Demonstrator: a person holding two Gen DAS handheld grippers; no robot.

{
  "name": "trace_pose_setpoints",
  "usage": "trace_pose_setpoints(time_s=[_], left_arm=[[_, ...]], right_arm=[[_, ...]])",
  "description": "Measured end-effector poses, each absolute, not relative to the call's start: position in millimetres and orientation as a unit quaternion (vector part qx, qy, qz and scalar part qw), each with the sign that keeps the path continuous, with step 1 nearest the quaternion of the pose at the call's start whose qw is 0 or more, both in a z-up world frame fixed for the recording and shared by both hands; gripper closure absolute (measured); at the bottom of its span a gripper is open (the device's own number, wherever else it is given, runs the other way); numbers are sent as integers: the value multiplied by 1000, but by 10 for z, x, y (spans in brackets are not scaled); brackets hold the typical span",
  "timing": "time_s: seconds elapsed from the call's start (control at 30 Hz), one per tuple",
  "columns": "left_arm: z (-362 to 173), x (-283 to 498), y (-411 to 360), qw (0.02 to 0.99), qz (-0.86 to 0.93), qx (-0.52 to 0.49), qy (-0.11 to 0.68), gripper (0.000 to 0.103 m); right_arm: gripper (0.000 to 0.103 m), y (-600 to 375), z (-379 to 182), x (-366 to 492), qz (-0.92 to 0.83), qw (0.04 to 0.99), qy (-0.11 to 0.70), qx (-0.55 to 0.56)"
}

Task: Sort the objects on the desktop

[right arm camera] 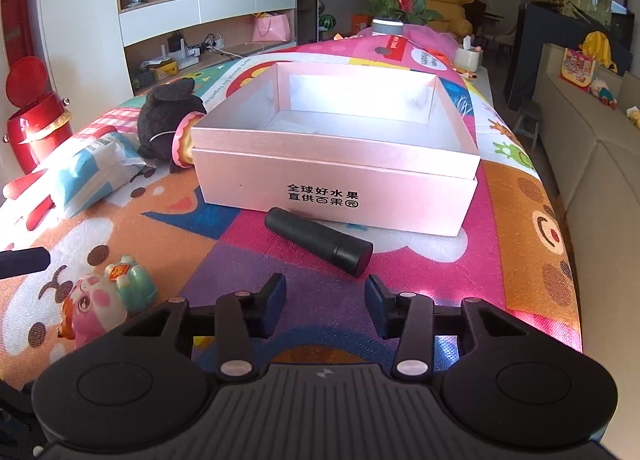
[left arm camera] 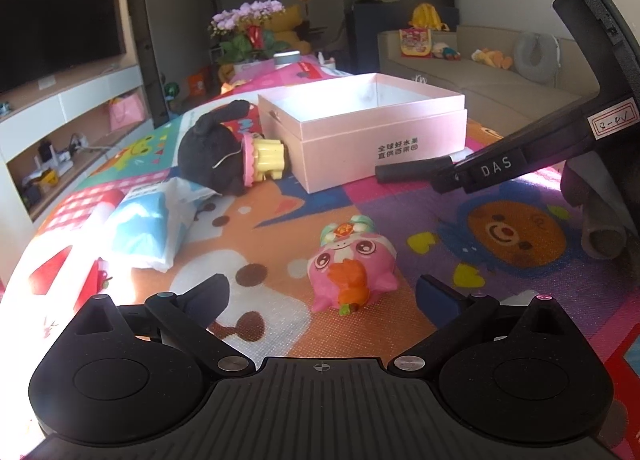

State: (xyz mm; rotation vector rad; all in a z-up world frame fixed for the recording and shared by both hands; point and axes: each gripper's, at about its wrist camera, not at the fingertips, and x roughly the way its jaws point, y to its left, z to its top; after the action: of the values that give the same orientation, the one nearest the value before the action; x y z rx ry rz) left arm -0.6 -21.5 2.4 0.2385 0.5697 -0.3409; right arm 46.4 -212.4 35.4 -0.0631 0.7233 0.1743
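The pink box [right arm camera: 336,164], smooth card with its top off, sits mid-table [right arm camera: 520,220], likely as the bin for the sorting. The left tongs [left arm camera: 320,292] are spread wide just short of the glossy, rounded pink toy [left arm camera: 352,264], apparently lined up for a pinch. The right tongs [right arm camera: 326,296] stand part-closed and empty, just short of the matte black cylinder [right arm camera: 320,242] lying against the box front. A fuzzy black plush [left arm camera: 218,148] leans on the box's side beside a crinkly packet [left arm camera: 148,228].
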Motion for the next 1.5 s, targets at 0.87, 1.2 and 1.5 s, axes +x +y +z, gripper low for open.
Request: trace_pose_setpoints(time_s=[0.87, 1.2, 1.5], left_arm=[[24, 13, -191, 937, -165, 104, 289, 0], [16, 89, -237, 928, -178, 114, 306, 0], [34, 276, -287, 934, -126, 177, 282, 0]], right_arm=[[57, -1967, 340, 804, 205, 915, 348, -2], [78, -2083, 334, 307, 192, 907, 374, -6], [78, -2150, 340, -218, 205, 908, 365, 17]])
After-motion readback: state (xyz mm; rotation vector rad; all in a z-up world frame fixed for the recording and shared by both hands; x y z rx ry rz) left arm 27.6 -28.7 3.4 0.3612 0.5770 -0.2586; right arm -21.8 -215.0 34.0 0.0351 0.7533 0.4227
